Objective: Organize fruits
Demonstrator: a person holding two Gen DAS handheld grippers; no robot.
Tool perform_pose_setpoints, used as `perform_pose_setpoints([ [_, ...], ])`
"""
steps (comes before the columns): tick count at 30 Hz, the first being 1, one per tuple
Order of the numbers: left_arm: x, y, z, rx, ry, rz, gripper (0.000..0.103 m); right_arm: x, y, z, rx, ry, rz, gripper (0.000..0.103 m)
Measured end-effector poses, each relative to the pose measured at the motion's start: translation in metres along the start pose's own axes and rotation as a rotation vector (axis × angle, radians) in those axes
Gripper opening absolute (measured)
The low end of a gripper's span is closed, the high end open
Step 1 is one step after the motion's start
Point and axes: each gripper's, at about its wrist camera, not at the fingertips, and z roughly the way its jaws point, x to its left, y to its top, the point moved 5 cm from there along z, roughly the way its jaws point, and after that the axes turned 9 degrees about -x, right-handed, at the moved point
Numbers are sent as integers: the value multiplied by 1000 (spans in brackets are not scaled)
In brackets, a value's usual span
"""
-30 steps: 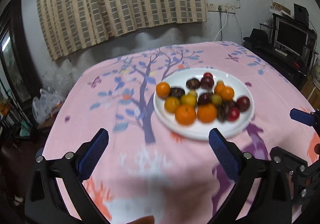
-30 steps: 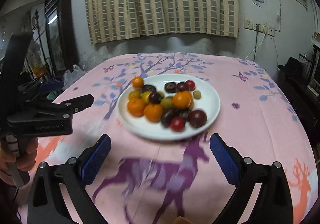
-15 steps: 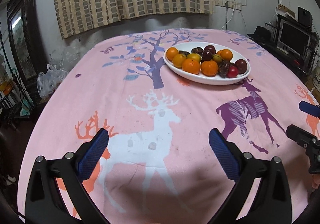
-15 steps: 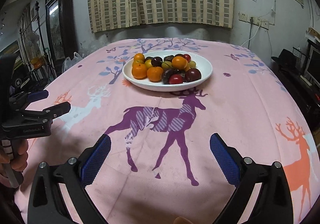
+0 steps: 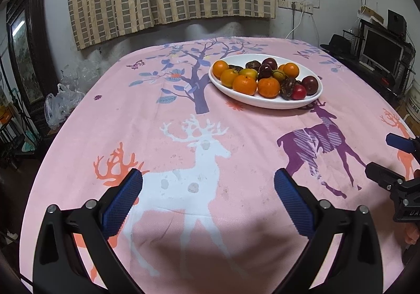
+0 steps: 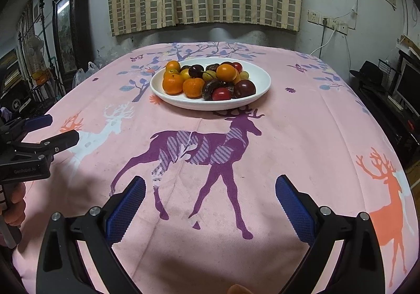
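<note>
A white oval plate (image 5: 265,103) (image 6: 260,76) sits at the far middle of the table. It holds several oranges (image 5: 244,84) (image 6: 172,84), dark plums (image 5: 309,85) (image 6: 244,88), a red fruit (image 5: 298,92) (image 6: 221,94) and small green ones. My left gripper (image 5: 208,185) is open and empty, low over the near table, well short of the plate. My right gripper (image 6: 210,186) is open and empty too, also near the front edge. Each gripper shows at the side of the other's view: the right one (image 5: 396,160), the left one (image 6: 44,133).
A pink tablecloth with deer and tree prints (image 5: 199,152) (image 6: 302,141) covers the table. A plastic bag (image 5: 61,107) and a dark cabinet stand off the left edge. A monitor and shelves (image 5: 380,52) stand at the right. A curtain hangs on the back wall.
Both grippers have pulled back from above the plate toward the table's near edge and dropped lower. The plate now lies farther away. Both stay open.
</note>
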Motion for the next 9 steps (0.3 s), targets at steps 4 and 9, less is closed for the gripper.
perform_pose_setpoints([
  [4, 0, -1, 0, 0, 6, -5, 98, 0, 0, 0, -1, 0, -2, 100],
  [9, 1, 0, -2, -15, 23, -3, 98, 0, 0, 0, -1, 0, -1, 100],
])
